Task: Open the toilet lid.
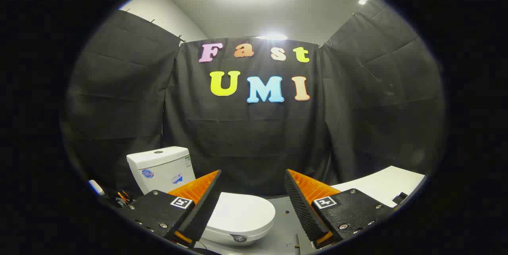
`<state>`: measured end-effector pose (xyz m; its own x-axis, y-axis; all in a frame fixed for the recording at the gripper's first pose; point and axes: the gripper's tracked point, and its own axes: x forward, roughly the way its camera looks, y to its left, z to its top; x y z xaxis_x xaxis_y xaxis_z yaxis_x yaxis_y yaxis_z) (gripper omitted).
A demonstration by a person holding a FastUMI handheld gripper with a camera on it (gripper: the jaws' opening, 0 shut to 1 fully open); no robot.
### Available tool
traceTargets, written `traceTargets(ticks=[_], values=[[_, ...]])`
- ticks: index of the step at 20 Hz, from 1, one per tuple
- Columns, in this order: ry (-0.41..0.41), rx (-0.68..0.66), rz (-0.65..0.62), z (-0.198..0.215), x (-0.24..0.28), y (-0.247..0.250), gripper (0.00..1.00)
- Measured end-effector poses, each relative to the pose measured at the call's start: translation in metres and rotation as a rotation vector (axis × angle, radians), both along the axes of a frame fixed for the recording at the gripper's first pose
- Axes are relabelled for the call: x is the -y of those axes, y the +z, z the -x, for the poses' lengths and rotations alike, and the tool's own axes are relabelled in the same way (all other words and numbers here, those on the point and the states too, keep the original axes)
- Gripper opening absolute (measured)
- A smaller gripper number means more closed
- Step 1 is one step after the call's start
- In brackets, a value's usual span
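A white toilet stands low ahead and to the left, with its tank (160,167) against the booth's black cloth wall. Its lid (240,212) lies flat and closed over the bowl, partly hidden behind my left finger (200,203). My gripper (252,176) is open, fingers spread wide with nothing between them. It hangs above and a little in front of the toilet, not touching it. The lid's front rim reaches into the gap between my fingers, well below the tips.
A white tabletop (383,185) runs behind my right finger, with a small dark object at its near edge. Some small items, one white and some orange, lie left of the tank (113,195). Grey floor (283,227) shows right of the bowl.
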<state>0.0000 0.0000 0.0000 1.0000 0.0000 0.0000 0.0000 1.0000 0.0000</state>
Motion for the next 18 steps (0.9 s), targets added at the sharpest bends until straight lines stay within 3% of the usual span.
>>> traceTargets(ticks=[18], values=[[-0.028, 0.026, 0.039, -0.001, 0.011, 0.000, 0.95]])
